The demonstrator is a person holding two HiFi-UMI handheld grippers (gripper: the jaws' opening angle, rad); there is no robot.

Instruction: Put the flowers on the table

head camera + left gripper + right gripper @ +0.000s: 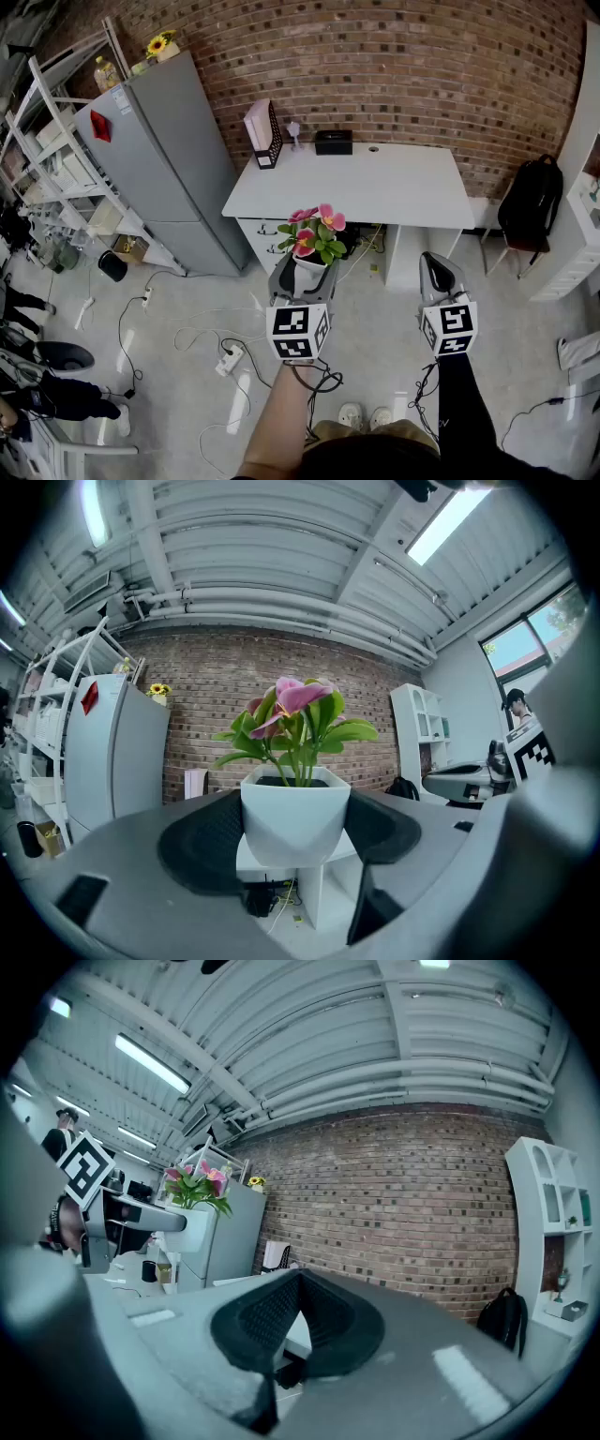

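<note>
The flowers (317, 234), pink blooms in a white pot (295, 822), stand upright in the left gripper (301, 274), whose jaws are spread wide and press the pot's two sides. The right gripper (441, 274) hangs alongside, jaws together, holding nothing. The pot is in the air above the floor (187, 309), just short of the near edge of the white table (394, 187), which lies straight ahead against the brick wall (394, 66). The likely move is forward over that edge onto bare tabletop.
</note>
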